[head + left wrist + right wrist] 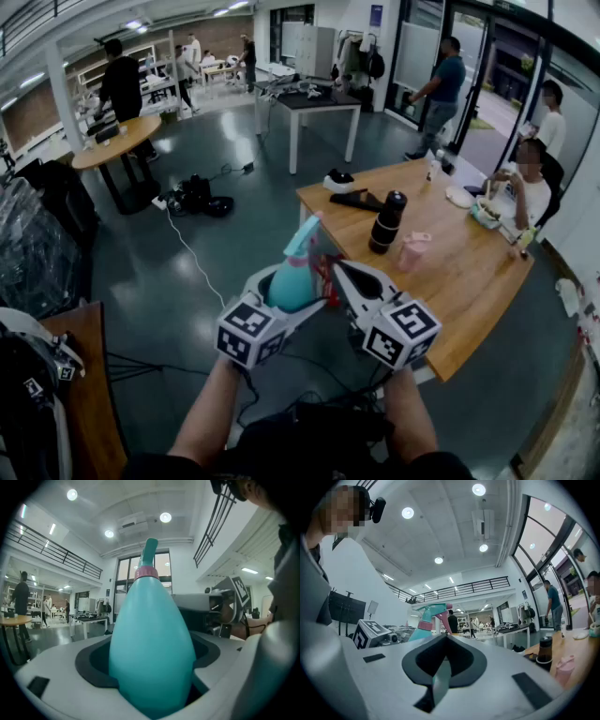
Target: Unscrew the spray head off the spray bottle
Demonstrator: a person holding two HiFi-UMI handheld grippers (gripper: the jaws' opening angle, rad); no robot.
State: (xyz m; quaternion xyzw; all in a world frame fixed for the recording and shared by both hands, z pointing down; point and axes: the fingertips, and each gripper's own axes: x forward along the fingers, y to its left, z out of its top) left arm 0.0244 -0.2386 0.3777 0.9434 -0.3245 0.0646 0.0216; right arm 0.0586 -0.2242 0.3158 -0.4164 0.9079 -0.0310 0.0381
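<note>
My left gripper (281, 298) is shut on the wide body of a teal spray bottle (292, 281), held up in front of me. In the left gripper view the bottle (152, 644) fills the jaws, with its pink collar (146, 572) and teal spray head (150, 550) pointing away. My right gripper (339, 277) is shut with nothing in its jaws, its tip close beside the bottle's right side near the pink trigger (323, 272). From the right gripper (444, 665) view, the spray head (433, 610) stands ahead and to the left, clear of the jaws.
A wooden table (469, 281) at the right carries a black flask (386, 222), a pink cup (412, 251) and dark items (354, 198); a person (530, 183) sits at its far end. Cables (192, 253) run over the floor. A backpack (33, 394) lies lower left.
</note>
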